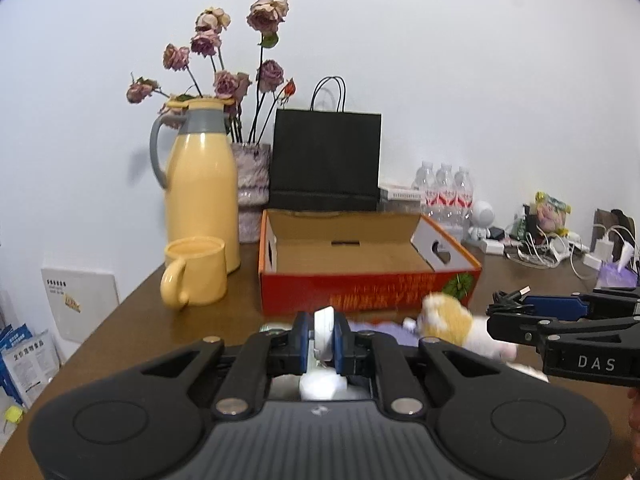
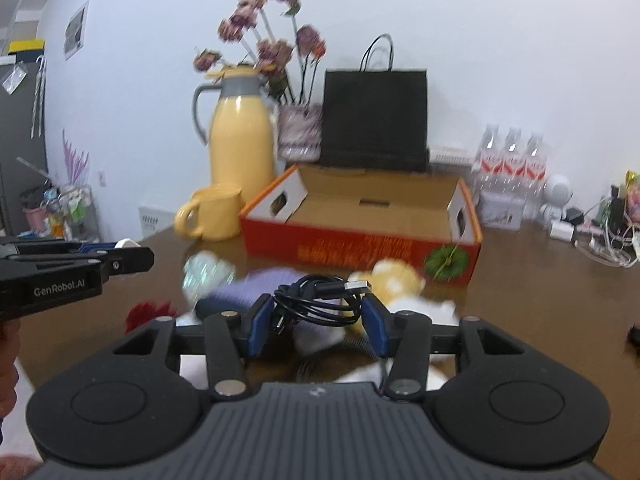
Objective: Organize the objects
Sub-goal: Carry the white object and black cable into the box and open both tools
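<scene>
**Black grippers, each with a load, held in front of an open box**

Black plastic with blue pads: the left gripper (image 1: 323,340) is clamped on a small white disc-shaped object (image 1: 324,332), held on edge between its pads. What the object is cannot be told.

The right gripper (image 2: 316,312) has its pads set wider, around a coiled black USB cable (image 2: 316,300). The coil fills the gap and appears lifted, so it is likely gripped.

Both loads sit above the pile and point toward the box, which suggests they are on their way into it.

Just beyond the grippers, a yellow and white plush toy (image 1: 444,318), a purple cloth (image 2: 256,284) and something red and fluffy (image 2: 150,312) lie loose on the brown wooden surface (image 1: 132,320).

Behind them stands an orange cardboard box (image 1: 368,292), open on top, nothing visible inside.

To its left are a yellow mug (image 1: 196,276) and a tall yellow jug (image 1: 200,184). Dried roses (image 1: 224,76) in a vase and a black paper bag (image 1: 326,160) stand against a pale wall. To the right are water bottles (image 1: 444,190) and tangled chargers (image 1: 560,248).
</scene>
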{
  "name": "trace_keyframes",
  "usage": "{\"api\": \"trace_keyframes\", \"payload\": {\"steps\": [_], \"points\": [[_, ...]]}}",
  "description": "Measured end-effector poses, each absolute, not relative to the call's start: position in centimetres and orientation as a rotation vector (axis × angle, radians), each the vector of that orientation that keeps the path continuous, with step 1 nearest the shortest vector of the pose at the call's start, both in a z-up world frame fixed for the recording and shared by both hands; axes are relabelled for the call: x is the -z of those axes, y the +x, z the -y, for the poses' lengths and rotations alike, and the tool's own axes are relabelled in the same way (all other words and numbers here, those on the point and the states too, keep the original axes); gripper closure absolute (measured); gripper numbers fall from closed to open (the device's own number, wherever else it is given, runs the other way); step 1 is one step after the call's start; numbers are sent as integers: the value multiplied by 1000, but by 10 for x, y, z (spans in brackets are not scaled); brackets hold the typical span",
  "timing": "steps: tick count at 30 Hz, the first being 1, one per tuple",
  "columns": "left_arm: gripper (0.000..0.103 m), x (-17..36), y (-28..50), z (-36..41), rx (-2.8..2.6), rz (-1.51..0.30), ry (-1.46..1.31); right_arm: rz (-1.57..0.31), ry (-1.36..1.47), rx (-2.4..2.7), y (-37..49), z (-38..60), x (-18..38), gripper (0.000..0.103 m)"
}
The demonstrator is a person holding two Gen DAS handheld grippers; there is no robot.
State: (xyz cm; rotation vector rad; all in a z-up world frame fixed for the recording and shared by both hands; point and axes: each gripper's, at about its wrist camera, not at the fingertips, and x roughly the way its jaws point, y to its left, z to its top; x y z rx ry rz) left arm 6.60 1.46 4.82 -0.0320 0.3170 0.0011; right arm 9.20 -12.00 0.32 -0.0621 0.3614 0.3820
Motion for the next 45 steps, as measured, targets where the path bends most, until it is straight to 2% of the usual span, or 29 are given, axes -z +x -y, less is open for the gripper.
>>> {"api": "trace_keyframes", "payload": {"steps": [12, 21, 33, 42, 44, 45], "points": [[92, -84, 161, -7, -50, -287, -46, -295, -17, -331, 177, 121, -33, 55], [92, -99, 246, 0, -69, -321, -67, -332, 19, -270, 254, 118, -33, 55], [92, -86, 329, -6, -141, -373, -108, -430, 8, -243, 328, 118, -5, 55], [92, -62, 347, 4, -120, -466, -40, -500, 5, -251, 345, 117, 13, 55], [87, -60, 347, 6, -111, -473, -27, -509, 7, -256, 346, 118, 15, 54], [80, -60, 348, 9, -112, -475, -22, -515, 6, -257, 346, 118, 15, 52]]}}
